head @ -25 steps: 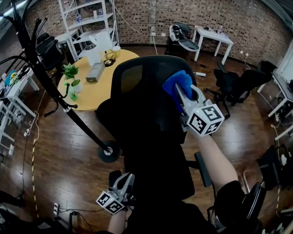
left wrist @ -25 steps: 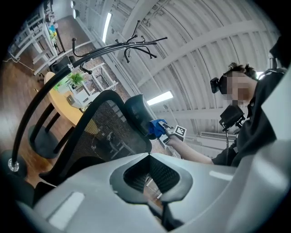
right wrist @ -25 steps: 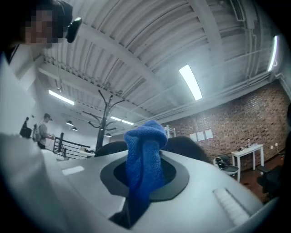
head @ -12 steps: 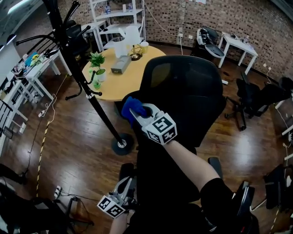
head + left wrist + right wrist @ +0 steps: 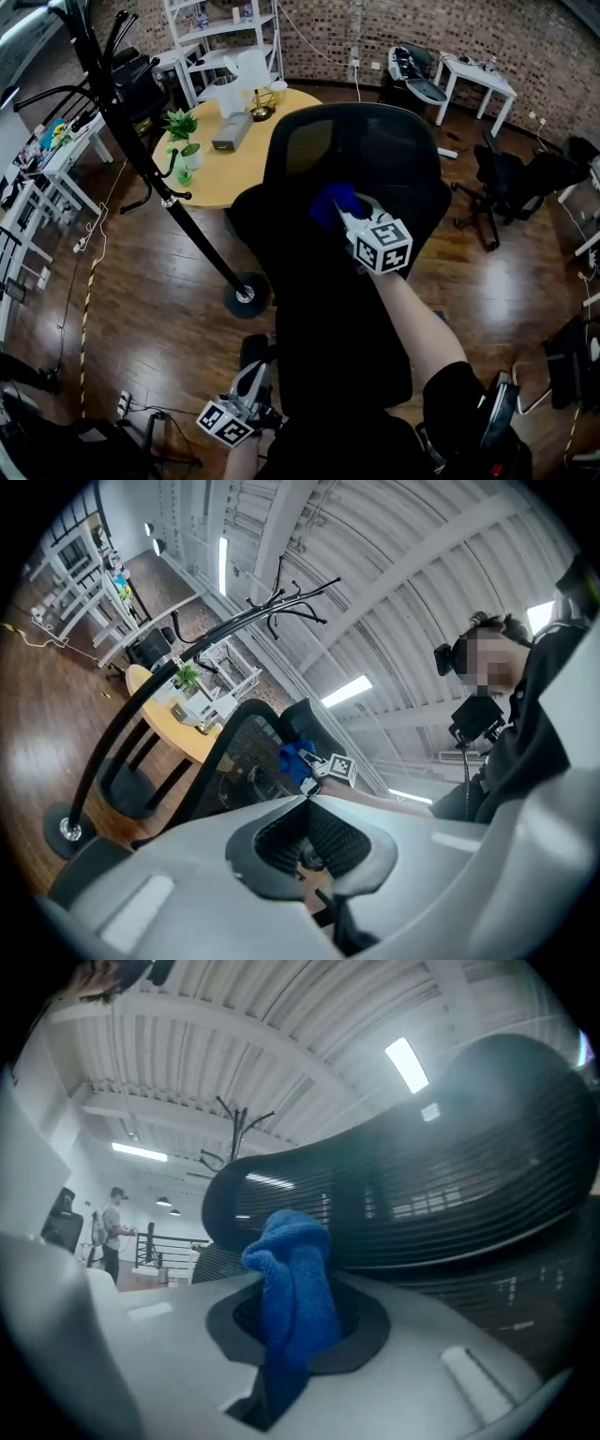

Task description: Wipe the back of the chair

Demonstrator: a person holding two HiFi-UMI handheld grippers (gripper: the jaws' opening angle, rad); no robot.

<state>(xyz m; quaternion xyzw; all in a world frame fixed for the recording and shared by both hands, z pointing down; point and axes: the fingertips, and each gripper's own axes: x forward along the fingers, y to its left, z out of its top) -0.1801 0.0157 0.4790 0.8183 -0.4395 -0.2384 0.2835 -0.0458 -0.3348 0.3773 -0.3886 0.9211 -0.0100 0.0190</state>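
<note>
Head view: black mesh chair back, upright, with its rear face turned to the person. Its long axis runs from the top rim on the far side down to the narrow lower end nearest the person. Right gripper: extended onto the rear face of the chair back, about mid-height and a little left of its centre line. Its jaws are clamped together on a bunched blue cloth. The wad sticks out past the jaw tips and appears to lie against the mesh. The right gripper view confirms the hold, showing the cloth pinched between the pads and the curved chair back filling the field directly ahead and above. Left gripper: low, below the foot of the chair back and close to the person's body, well apart from the wiping area. Its jaws are together with nothing between them, and it points up along the left edge of the chair back. Round table: beyond the chair back, on its far left. Coat stand: left of the chair back. Judgement: the surface to be wiped lies straight ahead of the right gripper, which is the nearer of the two. Uncovered mesh extends upward to the top rim, rightward and downward, so a stroke would likely follow the long axis or cross it while keeping the cloth pressed flat.
</note>
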